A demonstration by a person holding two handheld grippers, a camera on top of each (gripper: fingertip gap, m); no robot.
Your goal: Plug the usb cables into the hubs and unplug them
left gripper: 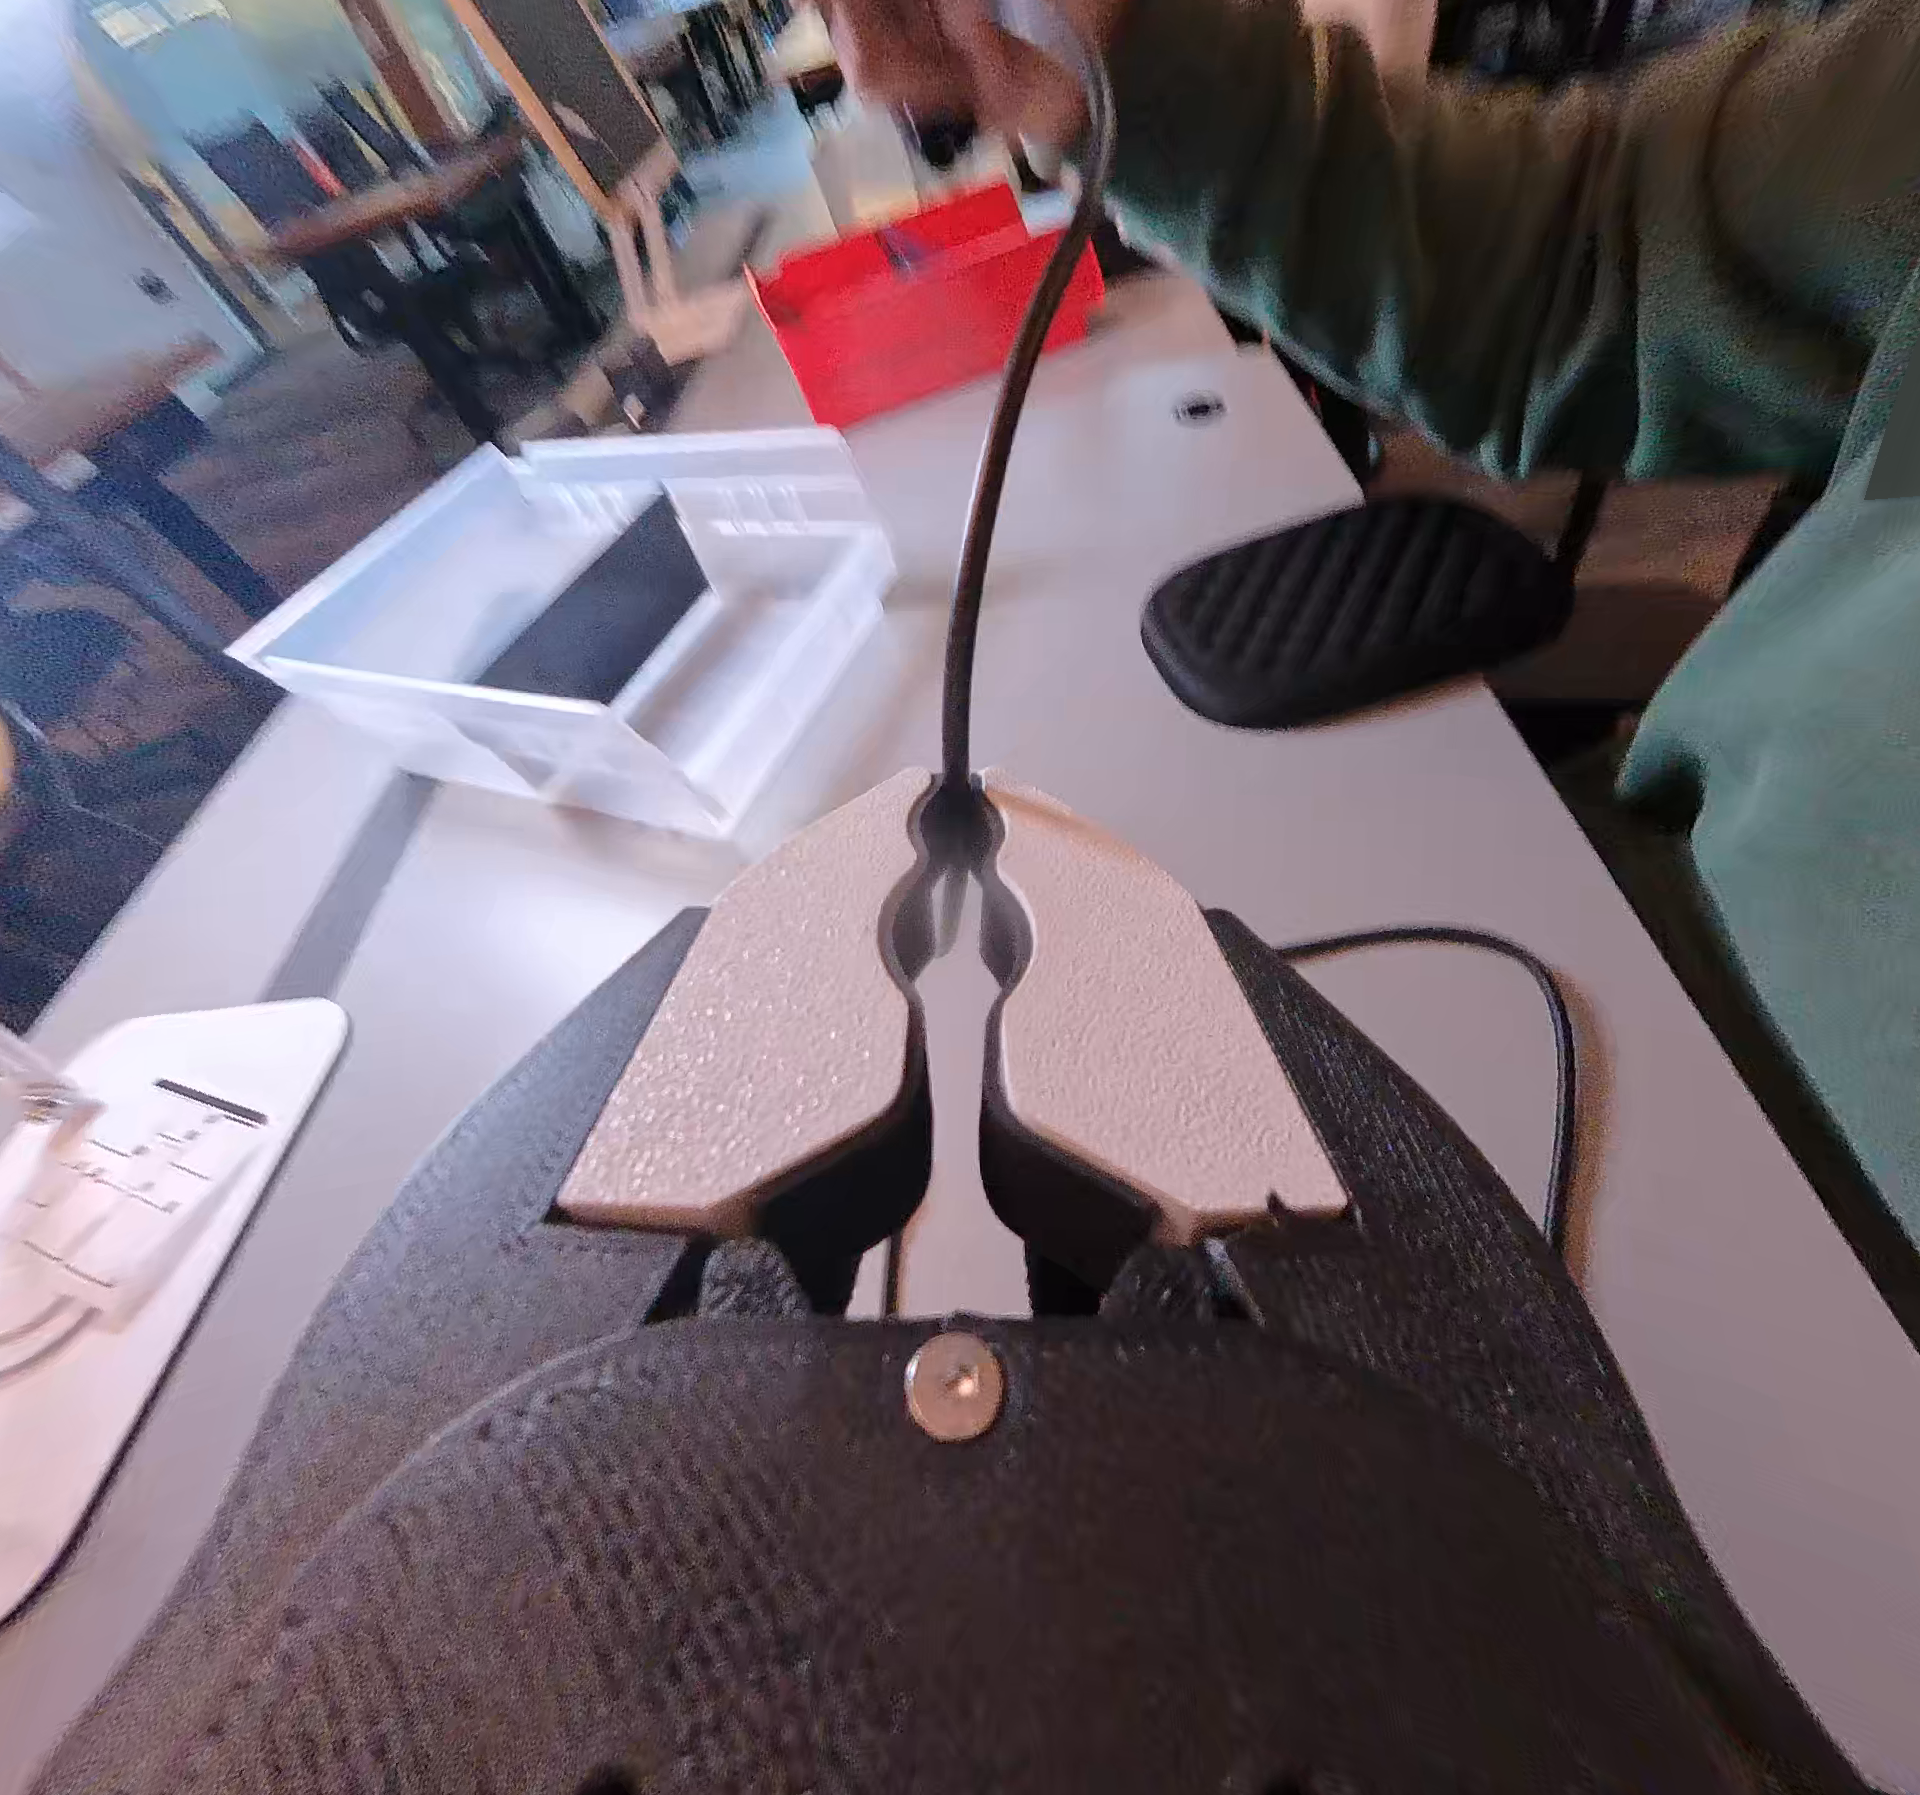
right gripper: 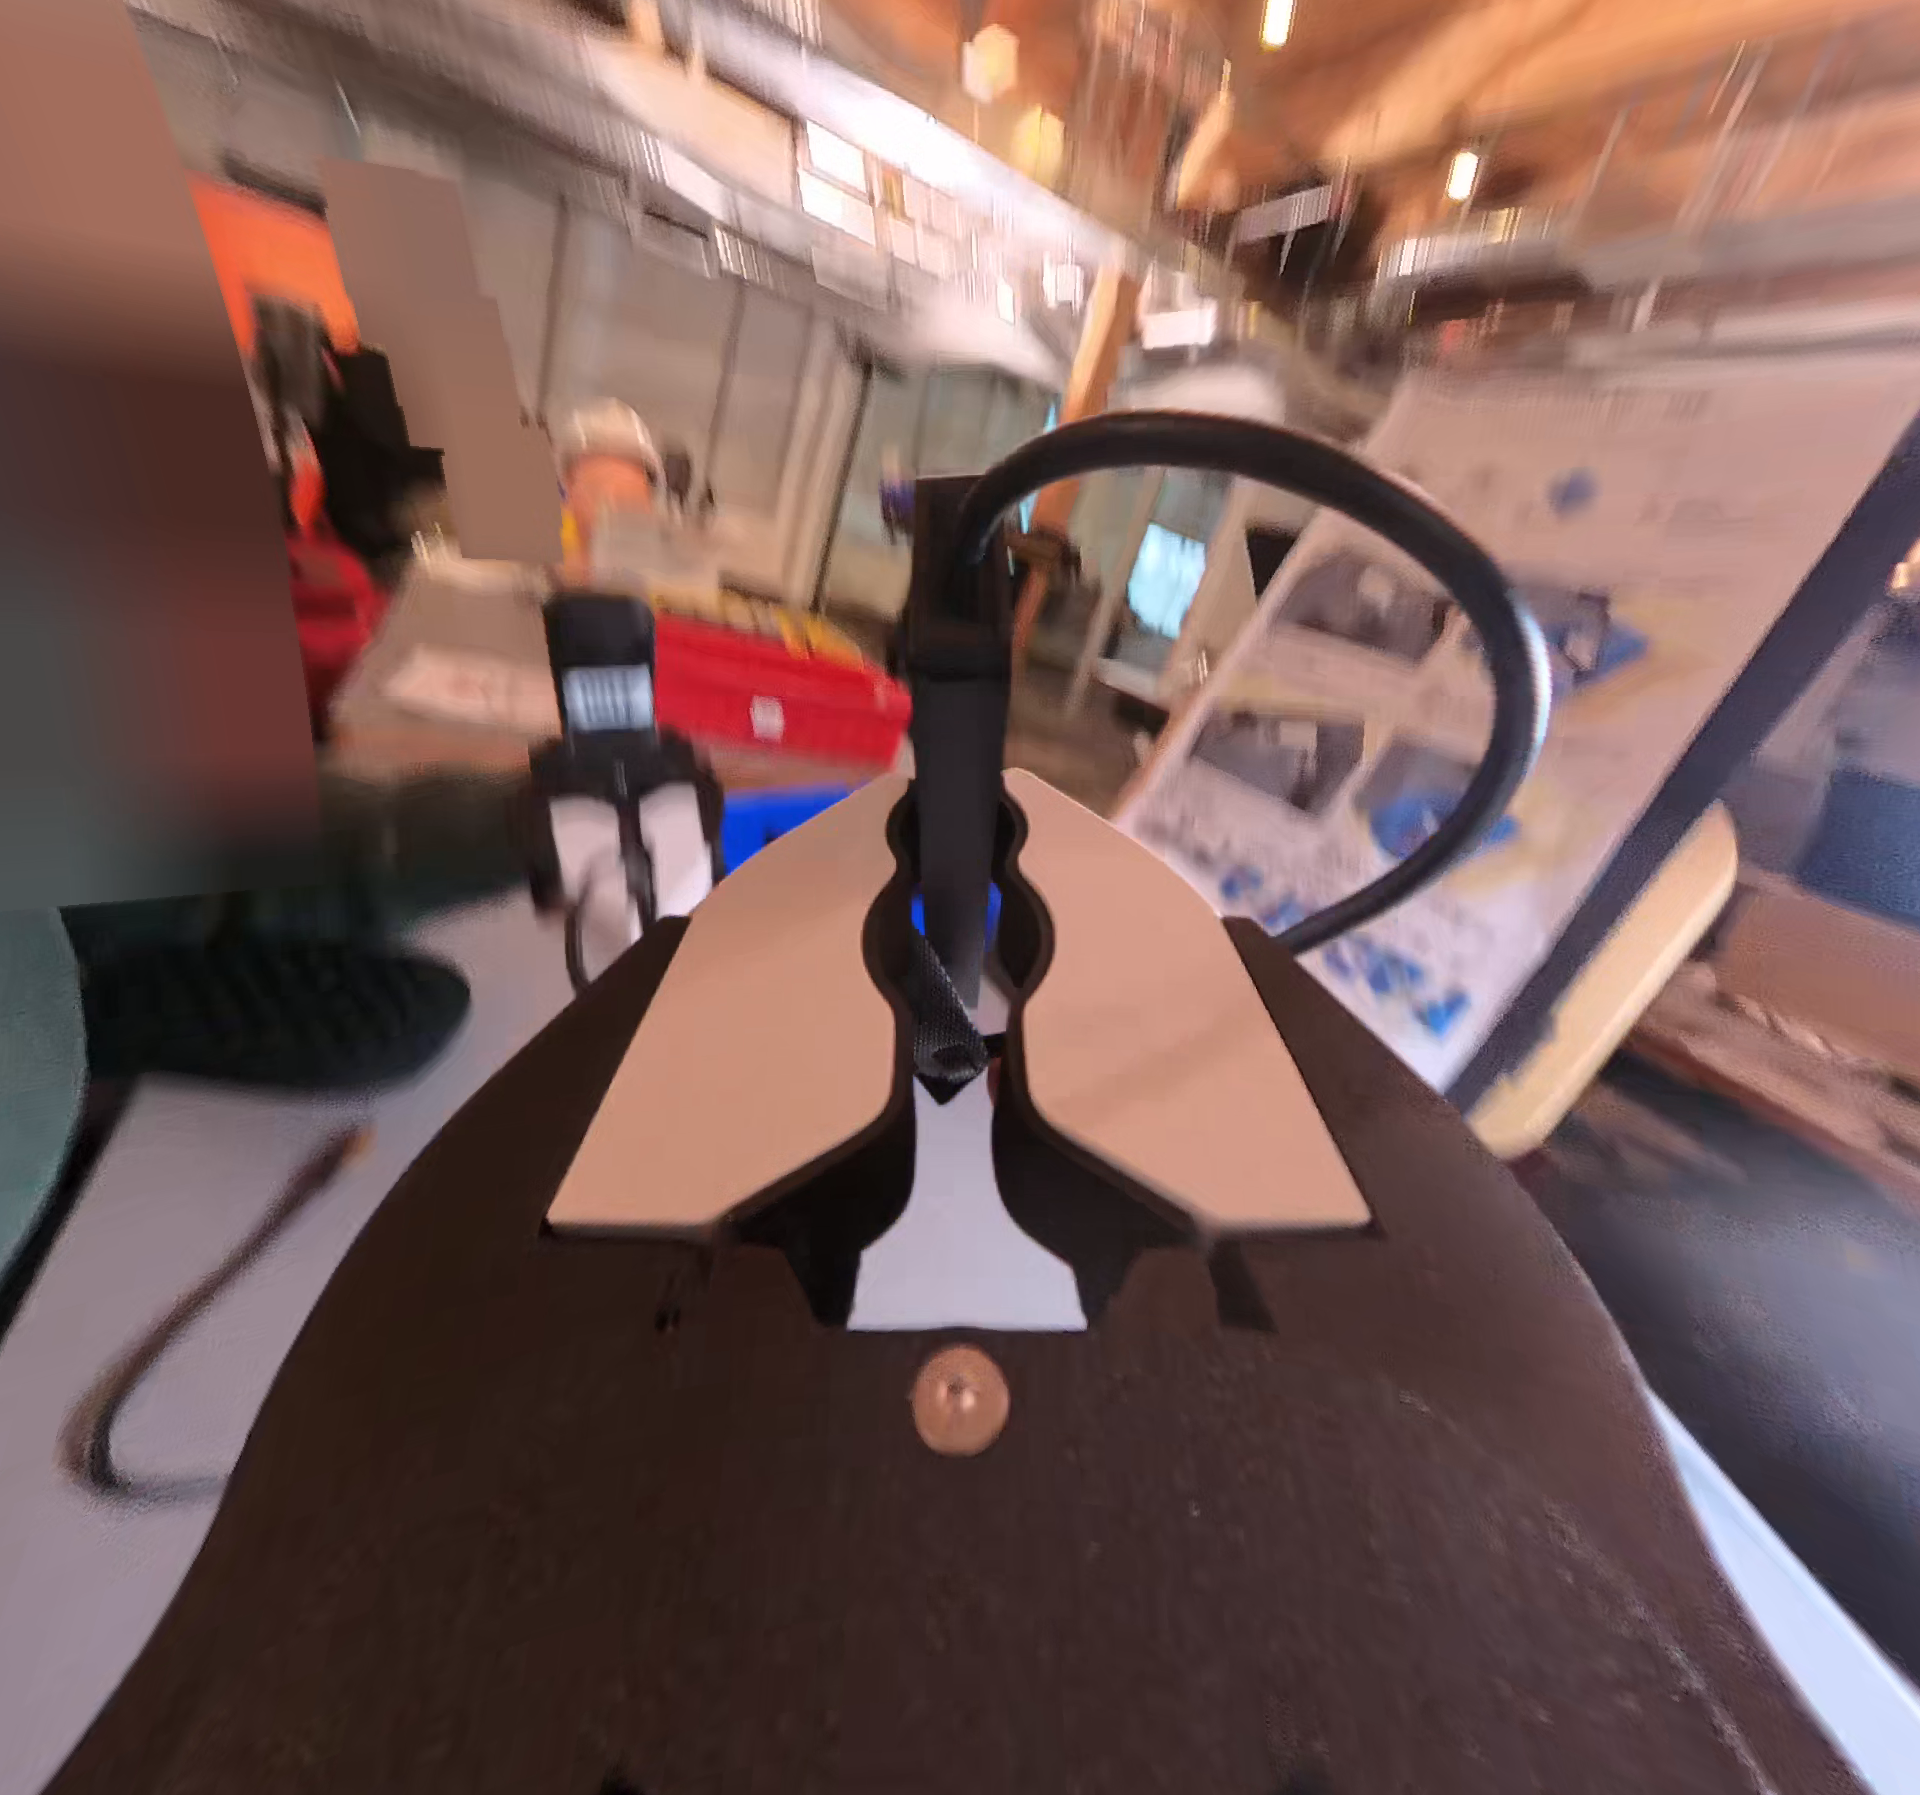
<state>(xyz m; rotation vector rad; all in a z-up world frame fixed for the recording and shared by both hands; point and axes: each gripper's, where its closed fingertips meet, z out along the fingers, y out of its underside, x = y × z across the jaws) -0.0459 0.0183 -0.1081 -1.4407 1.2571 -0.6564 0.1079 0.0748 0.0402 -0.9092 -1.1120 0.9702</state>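
Left tool [left gripper: 956, 815] pinches the black cable [left gripper: 1023, 457]; right tool [right gripper: 961, 810] clamps the hub [right gripper: 956, 696].

Black usb cable [left gripper: 1023, 457] was pinched at the left gripper [left gripper: 954, 815] tips, arcing upward. Slim black hub [right gripper: 954, 706] stood upright in the right gripper [right gripper: 961, 872], its cord [right gripper: 1434, 602] looping right.

The left wrist view looks forward and down, close over the pale grey tabletop [left gripper: 1195, 665]. The right wrist view tilts upward toward the blurred ceiling. Both share the red plastic bin [left gripper: 925, 311] [right gripper: 790, 696] and ribbed black armrest pad [left gripper: 1351, 602] [right gripper: 270, 1007].
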